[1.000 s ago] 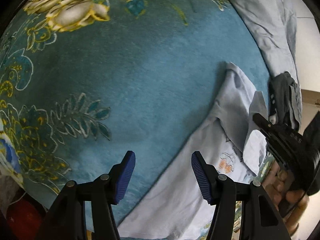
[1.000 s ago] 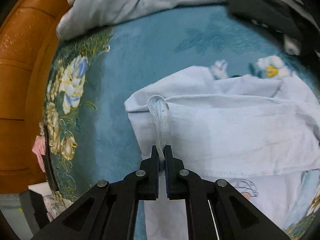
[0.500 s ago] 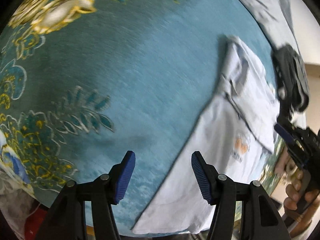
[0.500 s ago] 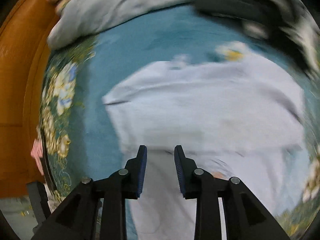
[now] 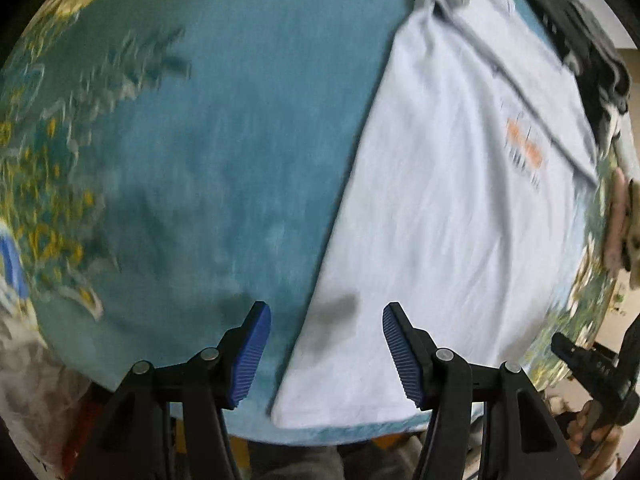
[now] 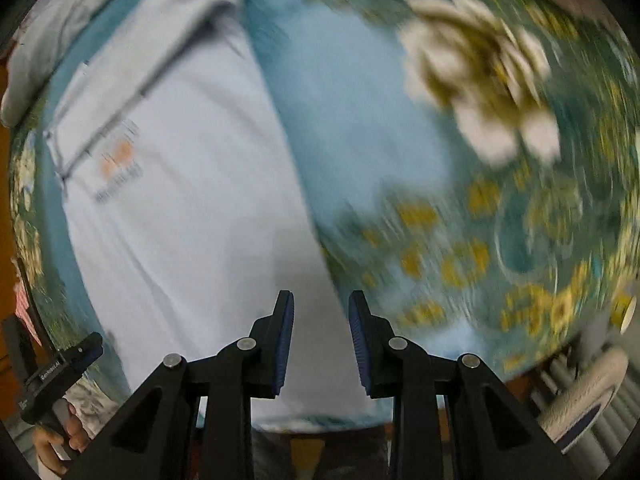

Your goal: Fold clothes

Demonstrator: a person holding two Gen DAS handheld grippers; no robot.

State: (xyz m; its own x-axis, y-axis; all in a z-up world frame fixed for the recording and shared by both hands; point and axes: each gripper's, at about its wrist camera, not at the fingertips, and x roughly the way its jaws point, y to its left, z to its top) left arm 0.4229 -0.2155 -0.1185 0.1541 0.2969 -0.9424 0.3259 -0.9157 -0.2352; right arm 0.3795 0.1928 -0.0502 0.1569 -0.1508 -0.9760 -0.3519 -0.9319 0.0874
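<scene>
A pale shirt [image 5: 440, 216] is seen spread flat on a teal floral cloth [image 5: 224, 128], its hem lying at the near edge of the cloth. An orange print [image 5: 524, 148] is shown on the chest, and a fold line is seen running across the upper part. In the right wrist view the shirt [image 6: 180, 200] fills the left half, with the print [image 6: 118, 160] near its upper left; large cream flowers [image 6: 480, 80] are shown on the cloth to the right, heavily blurred.

The left gripper [image 5: 326, 354] is held wide open above the shirt's left edge near the hem, nothing being gripped between its blue pads [image 5: 248, 356]. The right gripper [image 6: 320, 344] is held partly open over the shirt's right edge near the hem, and nothing is gripped there either.

A dark garment [image 5: 580, 60] is seen beyond the shirt at the far right of the left view, and a grey one [image 6: 52, 28] at the upper left of the right view. Each tool is glimpsed from the other camera, held in a hand [image 6: 60, 440]
</scene>
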